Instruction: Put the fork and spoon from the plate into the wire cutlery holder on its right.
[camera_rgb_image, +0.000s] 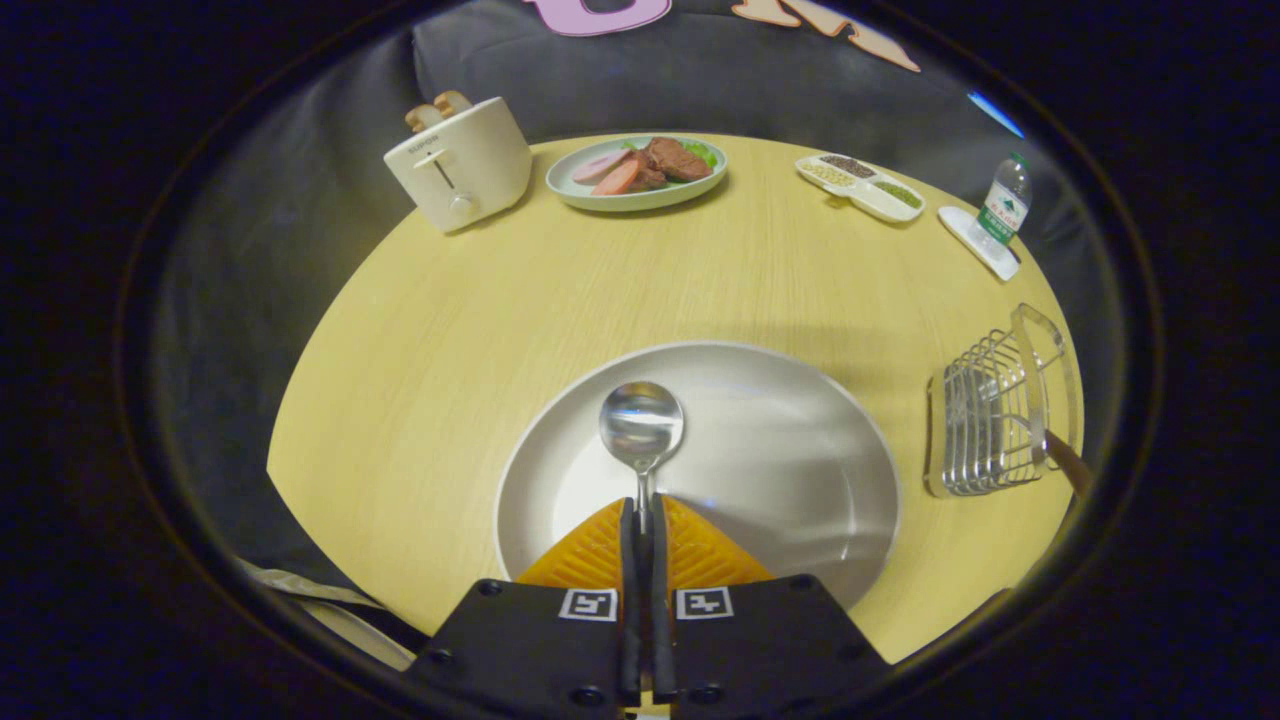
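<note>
A metal spoon (641, 425) has its bowl out ahead of my fingers over the large white plate (800, 440), and its thin neck runs back between them. My gripper (641, 503) is shut on the spoon's handle, both fingers pressed together on it. To the plate's right stands the wire cutlery holder (985, 420). A brown wooden handle (1068, 463) sticks out of the holder on its near right side; I cannot tell which utensil it belongs to.
Round wooden table (450, 330). At the back stand a cream toaster (462, 165), a green plate of meat and vegetables (637, 170), a white divided dish of grains (860, 186), and a water bottle (1003, 205) on a small white tray.
</note>
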